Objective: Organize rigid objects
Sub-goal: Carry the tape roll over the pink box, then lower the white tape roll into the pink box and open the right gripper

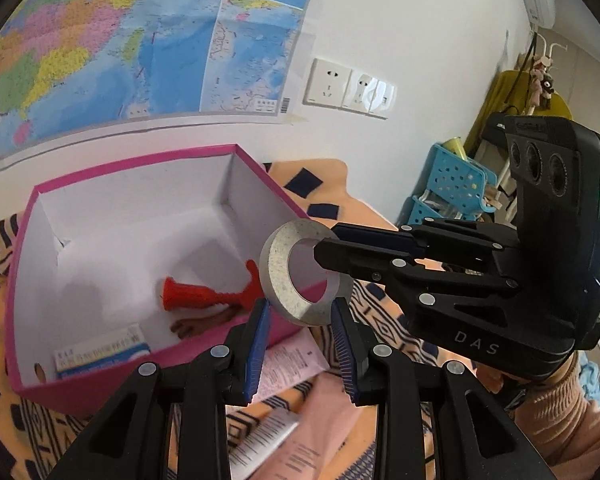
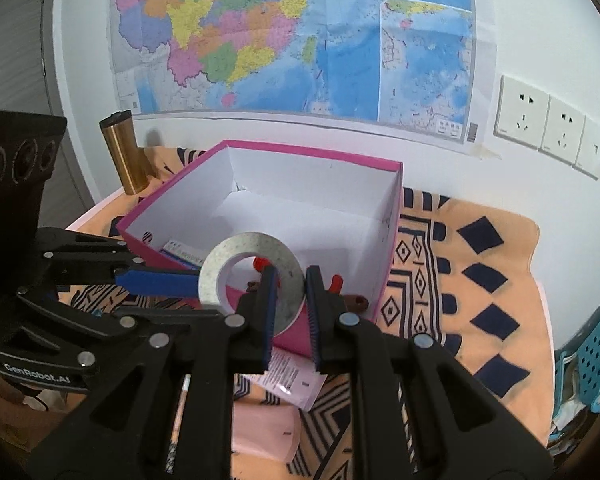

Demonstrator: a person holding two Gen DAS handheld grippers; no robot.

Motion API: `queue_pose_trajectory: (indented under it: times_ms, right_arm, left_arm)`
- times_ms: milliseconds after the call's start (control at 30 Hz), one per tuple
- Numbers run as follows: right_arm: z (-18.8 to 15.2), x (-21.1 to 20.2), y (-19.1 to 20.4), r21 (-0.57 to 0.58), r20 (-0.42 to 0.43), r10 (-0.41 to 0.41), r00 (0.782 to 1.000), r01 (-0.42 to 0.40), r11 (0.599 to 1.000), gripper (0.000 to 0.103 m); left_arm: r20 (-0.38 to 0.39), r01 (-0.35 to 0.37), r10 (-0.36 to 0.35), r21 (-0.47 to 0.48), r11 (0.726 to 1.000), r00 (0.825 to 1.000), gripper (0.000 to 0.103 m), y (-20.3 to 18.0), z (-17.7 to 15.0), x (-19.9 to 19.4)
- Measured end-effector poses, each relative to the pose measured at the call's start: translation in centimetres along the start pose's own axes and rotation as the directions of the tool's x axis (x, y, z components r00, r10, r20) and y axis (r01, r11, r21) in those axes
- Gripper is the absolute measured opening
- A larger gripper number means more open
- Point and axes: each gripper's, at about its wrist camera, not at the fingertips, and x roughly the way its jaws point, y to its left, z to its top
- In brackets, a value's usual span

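A: Left wrist view first. What step are we in?

B: The grey ring [image 1: 306, 274] is being carried toward the pink box [image 1: 140, 168], by my reading. It hangs in the air just over the box's near corner. The left hand-held gripper [image 1: 302, 316] has its blue pads drawn in on the ring's lower edge; the right hand-held gripper [image 1: 328, 246] comes in from the right and pinches the ring's upper side, one finger through the hole.

A: What's already in the box?

B: A red goblet-shaped piece [image 1: 204, 292] lying on its side, and a small printed carton [image 1: 100, 354].

A: Now the right wrist view.

B: Same ring [image 2: 252, 276], in front of the box [image 2: 260, 148], above the patterned cloth [image 2: 480, 280] on the worktop. The right hand-held gripper [image 2: 292, 300] is nearly shut on the ring's right side. The left hand-held gripper [image 2: 192, 282] reaches it from the left, closed on the rim.

A: Next move?

B: Probably clear the box wall, lower the ring inside beside the red piece, then release both grips together so it doesn't tip.
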Motion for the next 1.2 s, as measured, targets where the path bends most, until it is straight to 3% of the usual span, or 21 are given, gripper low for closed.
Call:
queue_pose_trajectory:
  times_ms: [567, 1200]
  right_arm:
    - [1.9, 3.7, -1.0, -0.022, -0.052, -0.023, 0.998, 0.022, 1.000, 0.016]
    - [1.5, 7.1, -1.7, -0.024, -0.135, -0.036, 0.990, 0.033, 0.999, 0.016]
  left_arm:
    - [-0.046, -0.024, 0.023, -0.035, 0.999, 0.999, 0.031, 2.4, 1.9, 2.8]
    - [-0.106, -0.047, 0.038, -0.089, 0.995, 0.994, 0.031, 4.3, 1.8, 5.2]
